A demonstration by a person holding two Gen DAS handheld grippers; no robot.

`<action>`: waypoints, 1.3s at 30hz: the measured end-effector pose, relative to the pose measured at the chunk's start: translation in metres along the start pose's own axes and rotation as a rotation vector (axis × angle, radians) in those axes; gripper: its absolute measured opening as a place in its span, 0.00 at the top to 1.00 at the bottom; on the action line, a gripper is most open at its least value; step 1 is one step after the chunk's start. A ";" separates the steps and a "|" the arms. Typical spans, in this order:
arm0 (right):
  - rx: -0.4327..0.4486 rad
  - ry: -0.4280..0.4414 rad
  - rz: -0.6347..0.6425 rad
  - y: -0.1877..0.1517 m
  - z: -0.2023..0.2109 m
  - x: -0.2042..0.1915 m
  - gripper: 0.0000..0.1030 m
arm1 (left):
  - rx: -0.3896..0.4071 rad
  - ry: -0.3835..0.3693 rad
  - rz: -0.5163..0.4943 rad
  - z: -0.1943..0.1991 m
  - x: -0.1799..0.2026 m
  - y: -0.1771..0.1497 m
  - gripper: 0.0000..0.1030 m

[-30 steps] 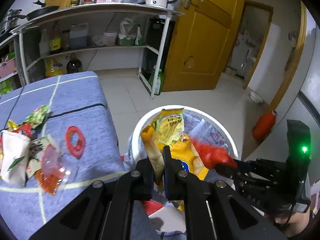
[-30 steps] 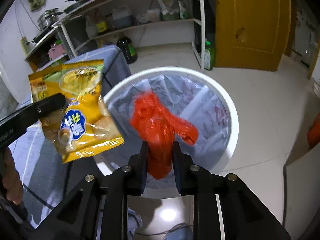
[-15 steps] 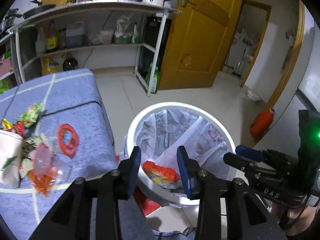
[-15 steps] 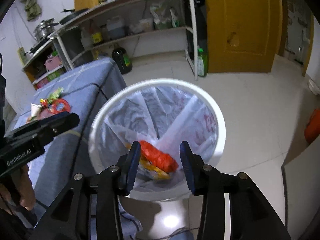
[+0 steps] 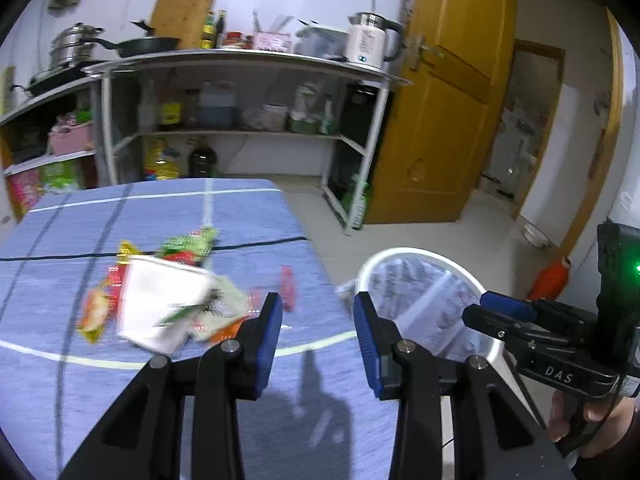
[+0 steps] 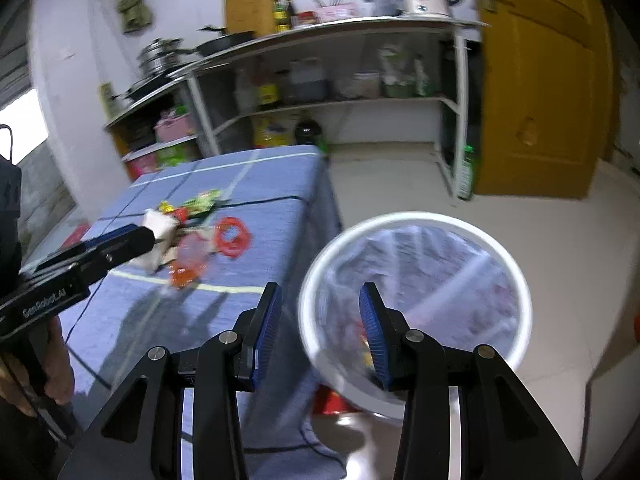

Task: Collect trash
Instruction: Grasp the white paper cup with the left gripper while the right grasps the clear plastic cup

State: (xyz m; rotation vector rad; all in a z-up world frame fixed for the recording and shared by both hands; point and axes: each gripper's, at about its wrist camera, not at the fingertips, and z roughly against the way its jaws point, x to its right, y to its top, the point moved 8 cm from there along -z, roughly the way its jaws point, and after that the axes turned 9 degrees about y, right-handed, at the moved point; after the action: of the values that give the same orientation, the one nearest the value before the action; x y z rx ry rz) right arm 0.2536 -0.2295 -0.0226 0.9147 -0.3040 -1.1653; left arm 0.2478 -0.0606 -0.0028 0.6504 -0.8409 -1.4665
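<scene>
A pile of trash lies on the blue cloth table (image 5: 168, 216): a white wrapper (image 5: 160, 308), green and red packets (image 5: 188, 244), an orange wrapper (image 6: 186, 270) and a red ring (image 6: 232, 236). The white bin (image 6: 416, 218) with a clear liner stands on the floor right of the table. My left gripper (image 5: 318, 332) is open and empty above the table's near right part. My right gripper (image 6: 320, 328) is open and empty over the bin's left rim; it also shows in the left wrist view (image 5: 504, 312).
Metal shelves (image 5: 240, 92) with pots, bottles and a kettle (image 5: 368, 40) stand behind the table. A yellow door (image 5: 440, 112) is at the right. An orange object (image 5: 550, 280) sits on the floor past the bin.
Both grippers have let go of their trash into the bin and opened wide. They have swung left and up, the left one now over the table.
</scene>
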 end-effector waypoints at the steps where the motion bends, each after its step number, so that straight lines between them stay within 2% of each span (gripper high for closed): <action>1: -0.004 0.015 0.021 0.002 -0.004 -0.009 0.60 | 0.004 0.011 0.004 0.002 -0.008 0.000 0.61; 10: -0.060 0.126 0.137 0.009 -0.052 -0.070 0.60 | -0.010 0.120 0.055 0.001 -0.088 -0.009 0.50; 16: -0.117 0.174 0.217 0.012 -0.093 -0.095 0.59 | -0.040 0.131 0.087 -0.019 -0.121 -0.018 0.41; 18: -0.145 0.177 0.237 0.011 -0.108 -0.097 0.59 | -0.063 0.135 0.088 -0.030 -0.128 -0.021 0.41; 30: -0.251 0.176 0.308 0.005 -0.156 -0.099 0.59 | -0.113 0.064 0.021 -0.064 -0.125 -0.024 0.28; 34: -0.265 0.173 0.302 0.004 -0.162 -0.097 0.59 | -0.127 0.046 0.009 -0.070 -0.121 -0.023 0.28; 39: -0.266 0.184 0.232 0.009 -0.163 -0.091 0.59 | -0.148 0.025 0.008 -0.076 -0.116 -0.026 0.27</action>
State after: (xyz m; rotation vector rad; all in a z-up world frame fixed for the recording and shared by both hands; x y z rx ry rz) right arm 0.3270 -0.0740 -0.0949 0.7249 -0.0985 -0.8759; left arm 0.3035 0.0445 -0.0782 0.5523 -0.7076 -1.4945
